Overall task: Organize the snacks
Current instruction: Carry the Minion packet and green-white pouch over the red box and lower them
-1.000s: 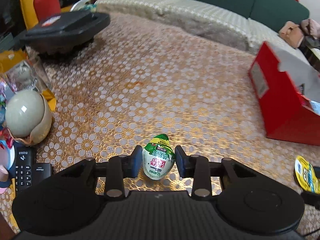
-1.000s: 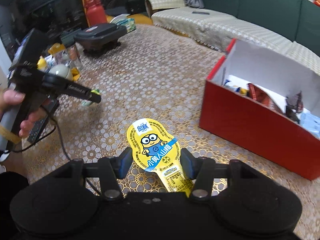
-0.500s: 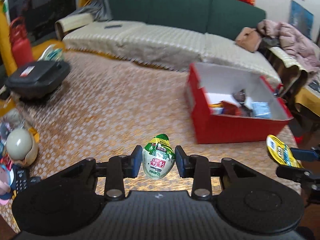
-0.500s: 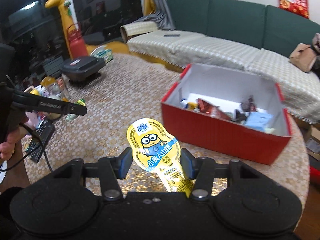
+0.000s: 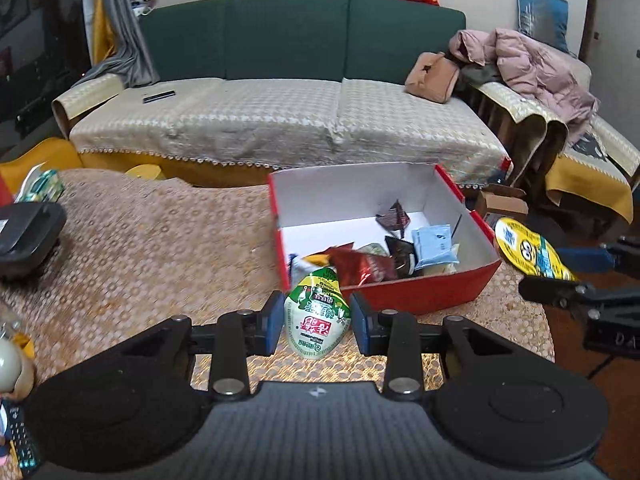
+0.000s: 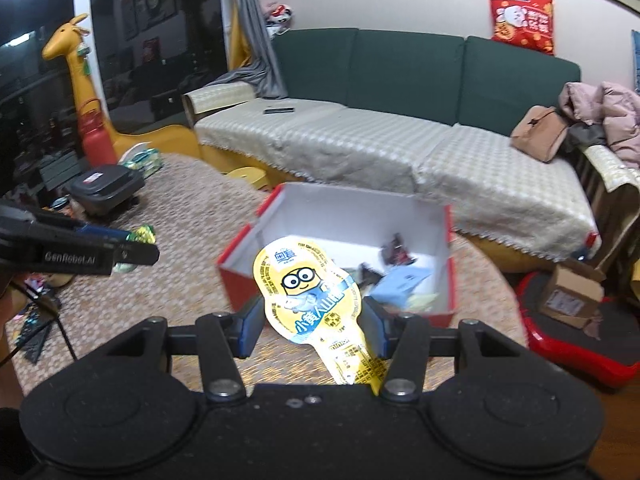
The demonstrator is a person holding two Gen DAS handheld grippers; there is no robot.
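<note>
My left gripper (image 5: 316, 322) is shut on a green and white snack pouch (image 5: 317, 320) and holds it above the table, just short of the near left corner of the red box (image 5: 424, 294). My right gripper (image 6: 313, 322) is shut on a yellow minion snack pack (image 6: 308, 292) and holds it in front of the same red box (image 6: 240, 276). The box is open, white inside, and holds several snack packets (image 5: 384, 258). The right gripper with its yellow pack also shows at the right of the left wrist view (image 5: 528, 250).
The round table has a gold patterned cloth (image 5: 160, 248). A black appliance (image 6: 104, 192) and clutter lie at the table's left. A sofa (image 5: 280, 120) stands behind the table. A cardboard box (image 6: 568, 296) sits on a red platform at the right.
Both grippers have risen and swung toward the red box with their snacks. The box's inside has come into fuller view in both cameras.
</note>
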